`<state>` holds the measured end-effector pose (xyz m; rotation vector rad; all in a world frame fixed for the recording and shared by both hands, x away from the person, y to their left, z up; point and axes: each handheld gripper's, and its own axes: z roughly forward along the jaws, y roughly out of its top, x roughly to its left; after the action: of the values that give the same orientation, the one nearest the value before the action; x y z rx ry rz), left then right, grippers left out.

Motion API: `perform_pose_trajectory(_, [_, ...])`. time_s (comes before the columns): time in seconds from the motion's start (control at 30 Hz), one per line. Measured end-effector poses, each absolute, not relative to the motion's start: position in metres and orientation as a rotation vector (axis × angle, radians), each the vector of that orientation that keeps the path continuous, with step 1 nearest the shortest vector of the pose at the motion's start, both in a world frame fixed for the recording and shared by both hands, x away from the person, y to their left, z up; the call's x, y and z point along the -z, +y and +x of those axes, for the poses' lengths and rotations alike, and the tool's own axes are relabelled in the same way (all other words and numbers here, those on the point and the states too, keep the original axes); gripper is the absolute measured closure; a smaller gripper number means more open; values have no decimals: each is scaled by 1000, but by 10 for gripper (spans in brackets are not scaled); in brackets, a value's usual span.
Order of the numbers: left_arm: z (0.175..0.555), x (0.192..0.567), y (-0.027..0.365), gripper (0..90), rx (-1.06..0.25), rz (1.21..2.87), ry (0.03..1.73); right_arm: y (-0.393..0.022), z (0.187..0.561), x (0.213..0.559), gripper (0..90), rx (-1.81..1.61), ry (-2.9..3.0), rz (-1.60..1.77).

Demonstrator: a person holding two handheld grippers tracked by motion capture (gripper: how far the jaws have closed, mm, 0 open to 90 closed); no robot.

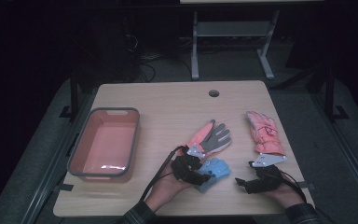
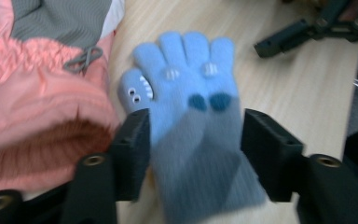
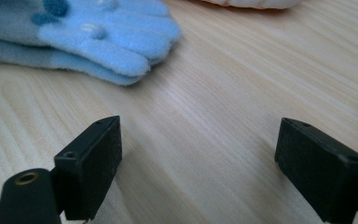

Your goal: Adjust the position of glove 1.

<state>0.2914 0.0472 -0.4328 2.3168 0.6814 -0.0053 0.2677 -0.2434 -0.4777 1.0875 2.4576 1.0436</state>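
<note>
A light blue knitted glove (image 1: 214, 170) with a small face pattern lies flat near the table's front edge. My left gripper (image 1: 200, 177) stands open over its cuff. In the left gripper view the two black jaws straddle the blue glove (image 2: 191, 88) without pressing on it, so my left gripper (image 2: 196, 135) holds nothing. A pink and grey glove (image 1: 212, 137) lies just beyond, its pink cuff (image 2: 42, 102) beside my left jaw. My right gripper (image 1: 242, 183) rests open above bare wood (image 3: 214, 93), to the right of the blue glove (image 3: 98, 32). A pink ski glove (image 1: 265, 133) lies behind it.
A salmon bin with a grey rim (image 1: 135, 135) sits at the table's left side with nothing in it. A round cable hole (image 1: 213, 93) marks the far edge. Another table's white legs (image 1: 195, 51) stand on the floor beyond.
</note>
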Motion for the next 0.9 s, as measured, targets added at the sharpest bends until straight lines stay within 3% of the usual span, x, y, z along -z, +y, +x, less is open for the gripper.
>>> perform_pose_trajectory(0.1, [290,435,48,276,1,2334,651,-244,269,476,142,-1052,2450,1079])
perform_pose_trajectory(0.23, [288,446,34,212,-22,2370,641,-243,269,479,142,-1039,2457,1069])
perform_pose_trajectory(0.47, [286,461,21,190,-116,2427,647,-243,267,480,141,-1050,2457,1060])
perform_pose_trajectory(0.73, [284,458,26,403,-168,2445,636,-244,267,481,140,-1062,2446,1055])
perform_pose_trajectory(0.9, [286,456,29,626,-111,2439,622,-244,266,481,138,-1068,2442,1055])
